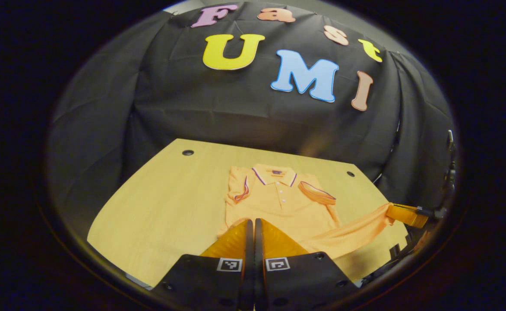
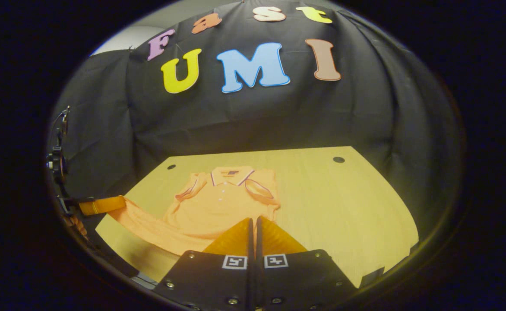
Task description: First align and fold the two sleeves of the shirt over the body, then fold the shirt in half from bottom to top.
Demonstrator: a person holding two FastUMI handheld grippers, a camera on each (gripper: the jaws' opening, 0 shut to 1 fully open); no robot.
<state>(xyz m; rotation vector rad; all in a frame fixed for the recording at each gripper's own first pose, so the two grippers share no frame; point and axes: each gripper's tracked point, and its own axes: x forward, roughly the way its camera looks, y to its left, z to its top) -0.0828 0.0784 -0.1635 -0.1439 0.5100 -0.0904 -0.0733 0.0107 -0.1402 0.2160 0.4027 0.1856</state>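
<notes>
An orange polo shirt (image 1: 279,201) lies collar-far on the wooden table (image 1: 158,203), both sleeves folded in over its chest. My left gripper (image 1: 253,221) is shut on the bottom hem at the shirt's near left corner. In the left gripper view my right gripper (image 1: 402,214) is at the far right, shut on the other hem corner, with the cloth pulled up in a taut strip. In the right gripper view the shirt (image 2: 218,205) lies ahead, my right gripper (image 2: 253,219) pinches its hem, and my left gripper (image 2: 106,204) holds the stretched corner at the left.
The table has small dark holes near its far corners (image 1: 188,152) (image 2: 338,159). Bare wood lies left of the shirt in the left gripper view and right of it (image 2: 335,203) in the right gripper view. Black cloth walls the booth behind.
</notes>
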